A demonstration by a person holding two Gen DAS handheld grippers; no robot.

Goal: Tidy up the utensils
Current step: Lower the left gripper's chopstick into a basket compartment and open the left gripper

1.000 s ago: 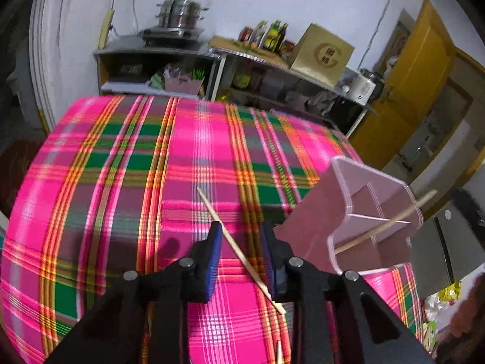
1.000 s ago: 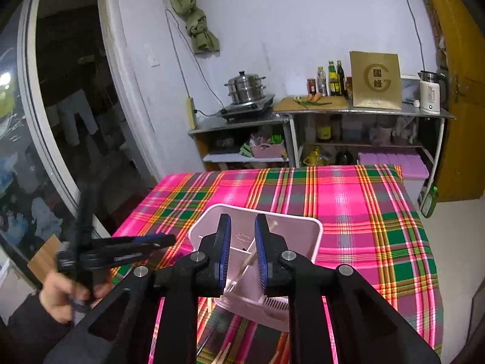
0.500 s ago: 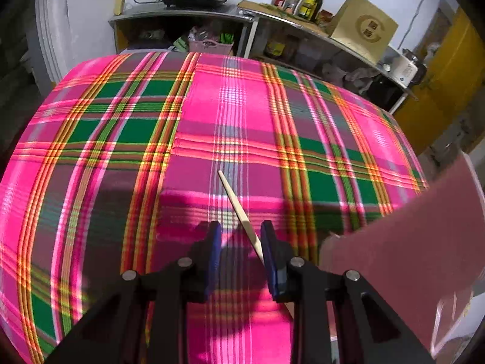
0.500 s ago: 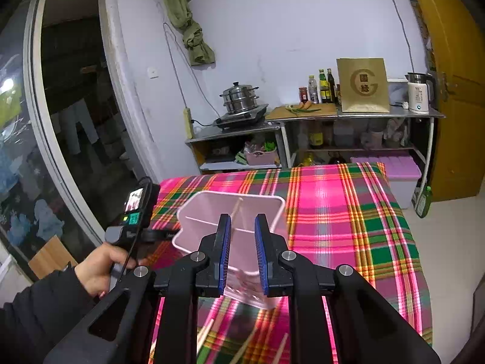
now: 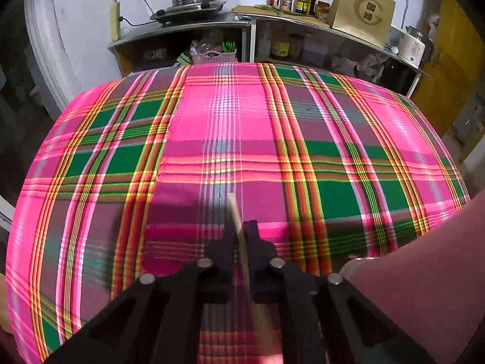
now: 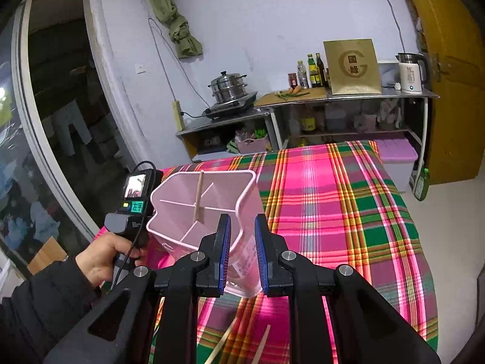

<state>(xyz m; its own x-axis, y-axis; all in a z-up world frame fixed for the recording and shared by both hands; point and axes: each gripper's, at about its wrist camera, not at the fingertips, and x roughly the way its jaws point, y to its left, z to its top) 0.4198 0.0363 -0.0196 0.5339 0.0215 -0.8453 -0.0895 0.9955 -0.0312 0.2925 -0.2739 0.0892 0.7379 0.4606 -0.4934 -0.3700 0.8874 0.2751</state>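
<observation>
At the far left of the right wrist view, my left hand point(image 6: 104, 256), in a dark sleeve point(image 6: 36, 309), grips the handle of my left hand-held gripper point(image 5: 241, 227), whose small lit screen faces back toward me. Seen along that gripper's own fingers, the jaws have just been closing and now pinch a wooden chopstick point(image 5: 235, 212) between them; its tip pokes out ahead of the fingertips, low over the plaid cloth point(image 5: 242, 127) on the desk, though I cannot tell whether the tip touches it.

Next to the right, a pink utensil holder point(image 6: 209, 209) with inner dividers sits tilted, its open mouth turned toward the camera. One chopstick point(image 6: 199, 195) stands in it, leaning against a divider near the middle. My right hand-held gripper point(image 6: 243, 245) is clamped on the holder's near wall, the blue pads pressing it from both sides, and its base appears lifted off the cloth. In the left wrist view the holder's pink side fills the lower right corner.

Under the right gripper, two more chopsticks point(image 6: 222, 344) lie on the cloth, close together.

Farther right the cloth is bare.
</observation>
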